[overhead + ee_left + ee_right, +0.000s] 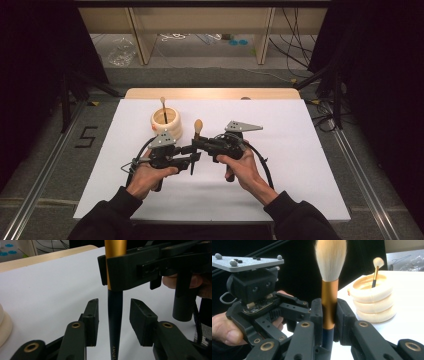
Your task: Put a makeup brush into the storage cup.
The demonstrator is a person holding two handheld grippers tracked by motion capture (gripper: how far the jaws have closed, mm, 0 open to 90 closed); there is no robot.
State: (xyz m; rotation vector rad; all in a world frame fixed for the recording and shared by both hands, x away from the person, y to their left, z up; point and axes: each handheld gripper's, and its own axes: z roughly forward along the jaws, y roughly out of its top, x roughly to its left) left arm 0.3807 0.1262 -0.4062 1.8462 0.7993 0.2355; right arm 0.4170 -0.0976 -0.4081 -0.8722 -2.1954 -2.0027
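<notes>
A person at a white worktop (300,165) holds a makeup brush (329,285) upright, bristles up, in the right gripper (329,315), whose jaws are clamped on the brush's gold collar. The left gripper (113,317) sits just below, jaws spread wide on either side of the brush's dark handle without touching it. At about eleven o'clock from the two grippers, near the far edge, a cream ringed holder (165,121) stands with a second brush (163,107) upright inside it.
</notes>
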